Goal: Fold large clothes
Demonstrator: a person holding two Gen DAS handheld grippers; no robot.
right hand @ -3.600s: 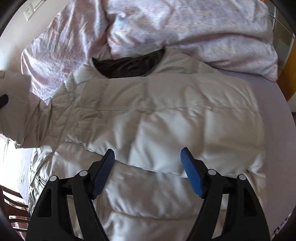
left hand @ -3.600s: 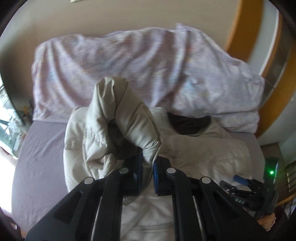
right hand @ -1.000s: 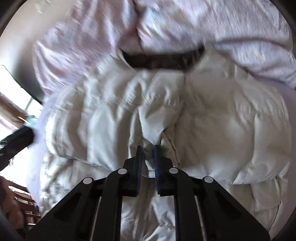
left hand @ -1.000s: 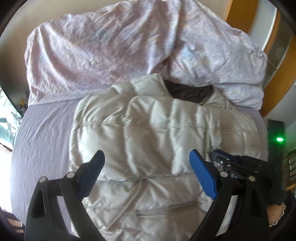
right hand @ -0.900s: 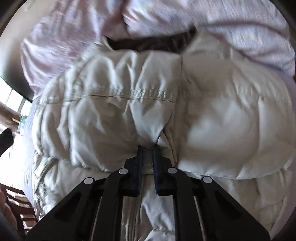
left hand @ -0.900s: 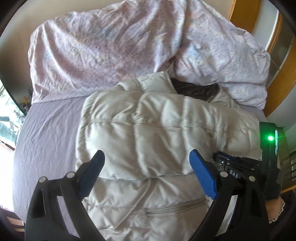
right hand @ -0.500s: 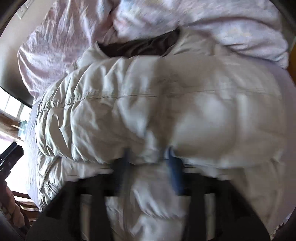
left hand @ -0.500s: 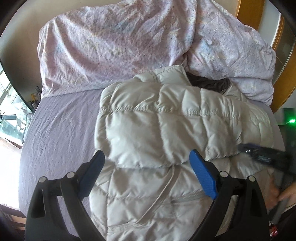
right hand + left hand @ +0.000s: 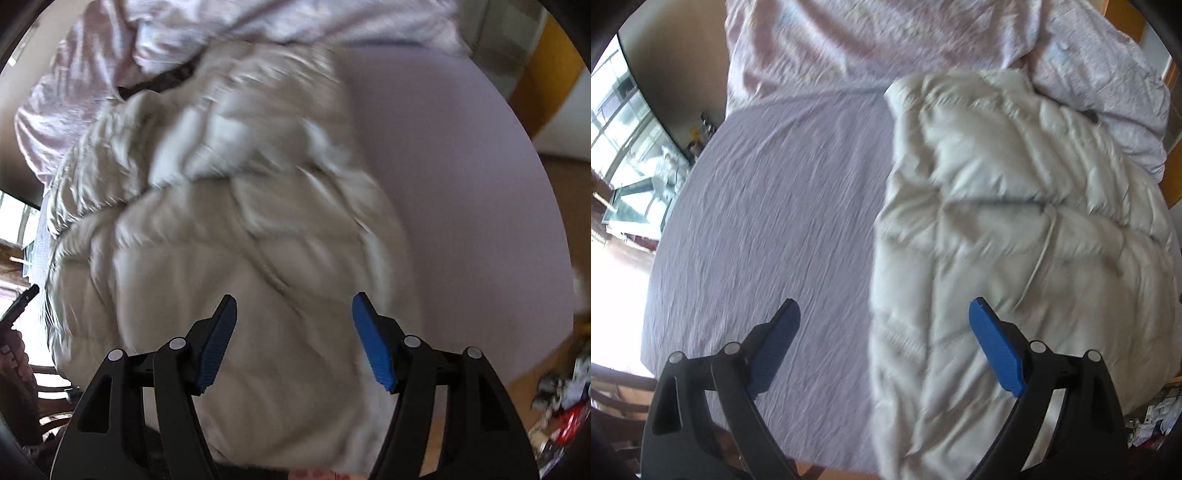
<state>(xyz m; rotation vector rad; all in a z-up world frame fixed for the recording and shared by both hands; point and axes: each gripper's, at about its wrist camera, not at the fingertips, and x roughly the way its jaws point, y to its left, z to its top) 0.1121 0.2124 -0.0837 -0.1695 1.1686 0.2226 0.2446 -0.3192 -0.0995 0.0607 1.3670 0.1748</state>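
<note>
A cream quilted puffer jacket point(image 9: 1015, 221) lies on the lilac bed sheet point(image 9: 775, 206) with both sleeves folded across its front. In the right wrist view the jacket point(image 9: 229, 240) fills the middle, its dark collar lining point(image 9: 159, 83) at the top. My left gripper point(image 9: 884, 338) is open and empty, above the jacket's left edge near the hem. My right gripper point(image 9: 293, 332) is open and empty, above the jacket's lower part. Both views are blurred by motion.
A crumpled pale pink duvet point(image 9: 886, 40) lies at the head of the bed, also in the right wrist view point(image 9: 258, 18). A window point(image 9: 624, 122) is at the left. Wooden trim point(image 9: 546, 62) and floor clutter point(image 9: 561, 406) are on the right.
The right gripper let go of the sleeve it had carried across the jacket and opened. Both grippers pulled back toward the hem; the left one shifted to the jacket's left edge.
</note>
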